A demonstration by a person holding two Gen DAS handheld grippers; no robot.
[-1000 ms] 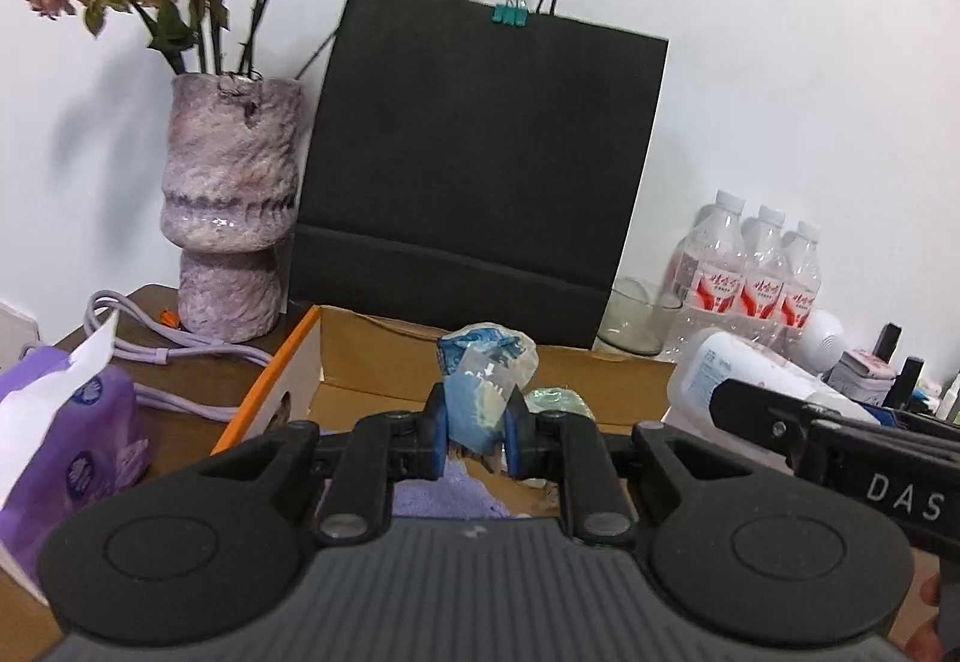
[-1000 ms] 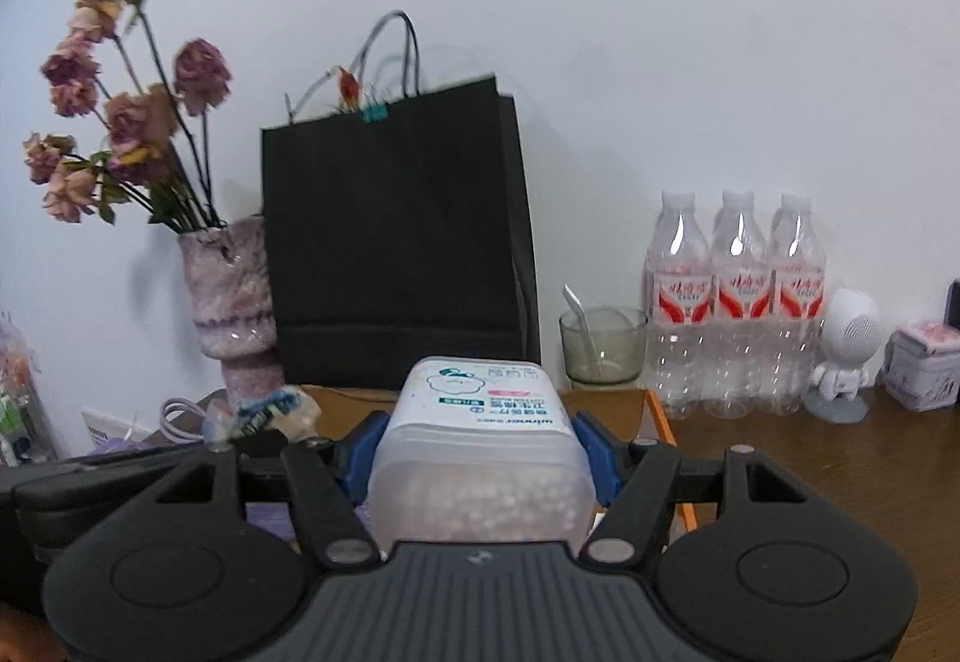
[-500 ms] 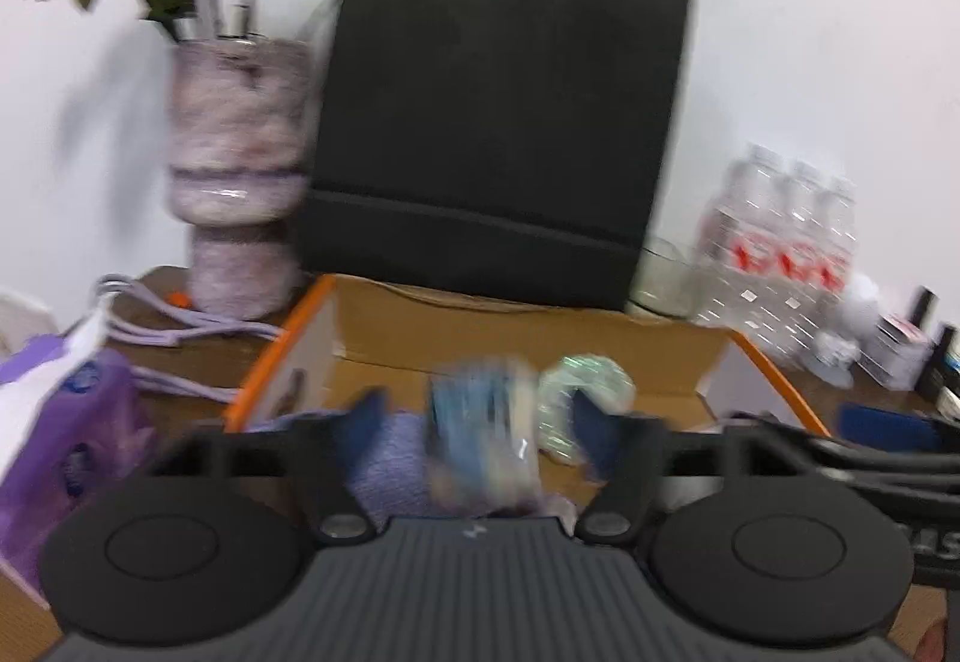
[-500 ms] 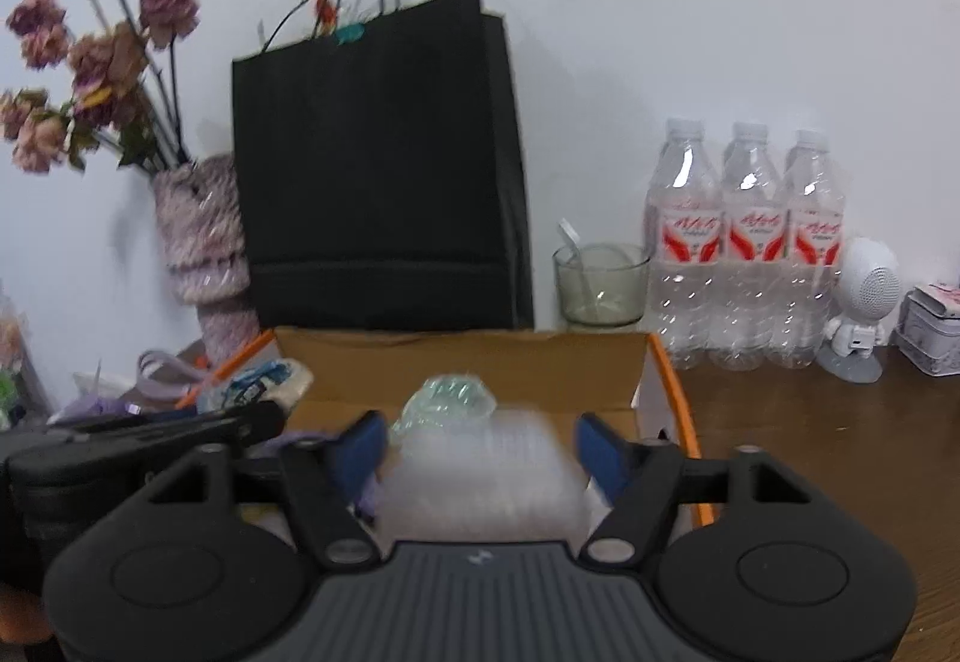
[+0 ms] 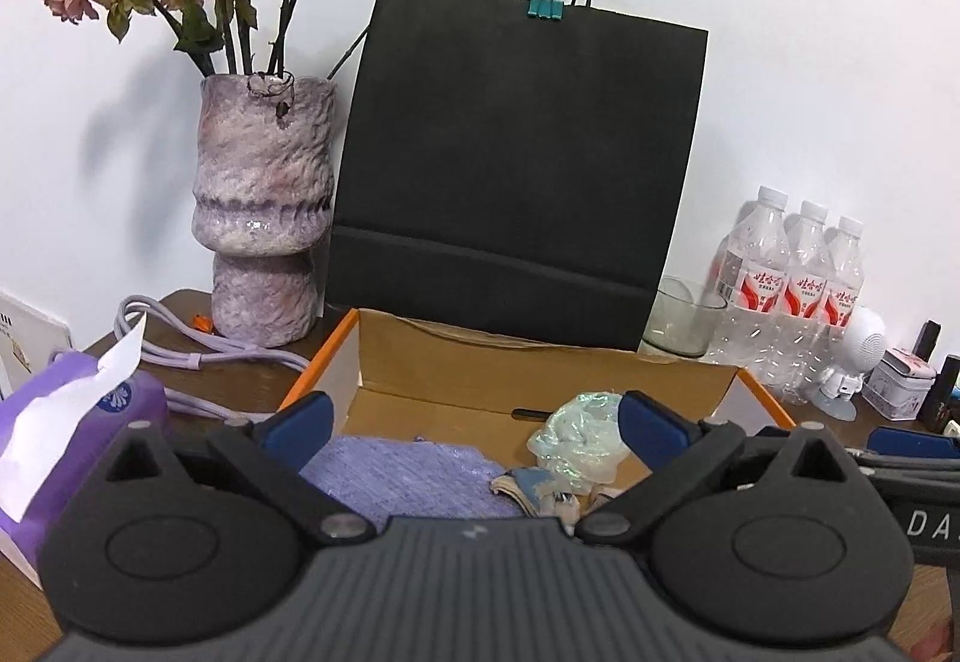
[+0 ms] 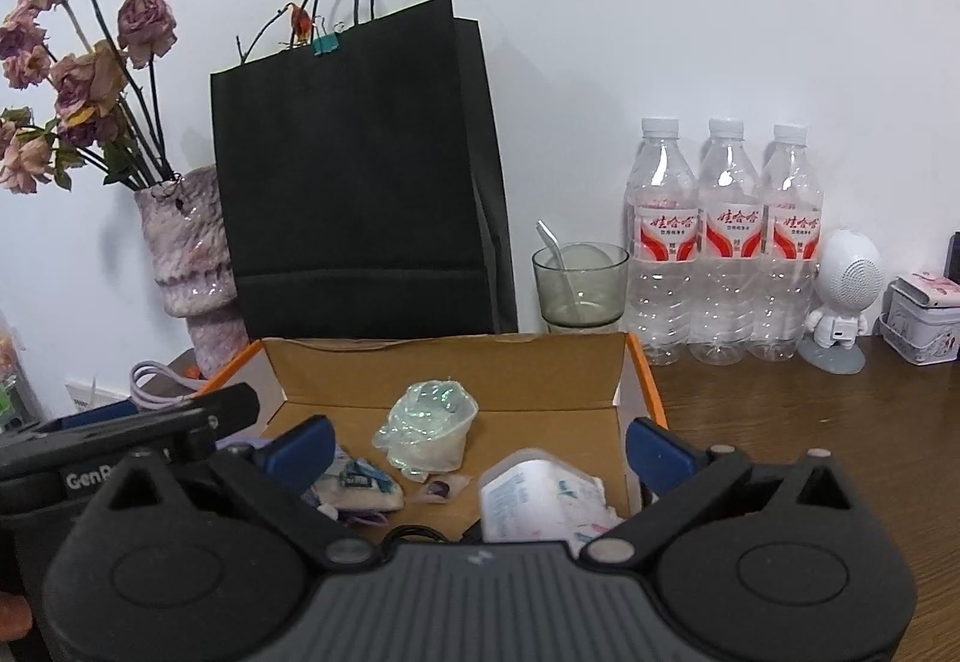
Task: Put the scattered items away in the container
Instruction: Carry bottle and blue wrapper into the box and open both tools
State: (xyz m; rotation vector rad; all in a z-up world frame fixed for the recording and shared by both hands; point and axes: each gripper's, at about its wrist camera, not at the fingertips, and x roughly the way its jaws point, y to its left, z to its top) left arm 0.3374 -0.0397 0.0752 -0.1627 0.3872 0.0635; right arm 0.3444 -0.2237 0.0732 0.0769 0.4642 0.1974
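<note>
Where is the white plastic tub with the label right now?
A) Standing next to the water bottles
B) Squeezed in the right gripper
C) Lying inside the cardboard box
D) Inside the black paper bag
C: the white tub lies on the floor of the cardboard box, below the right gripper, whose jaws are opening with nothing between them.

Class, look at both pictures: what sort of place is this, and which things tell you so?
Probably a home desk or side table against a wall. A vase of dried roses, three water bottles beside a small robot figurine, and a tissue pack suggest a lived-in room.
</note>
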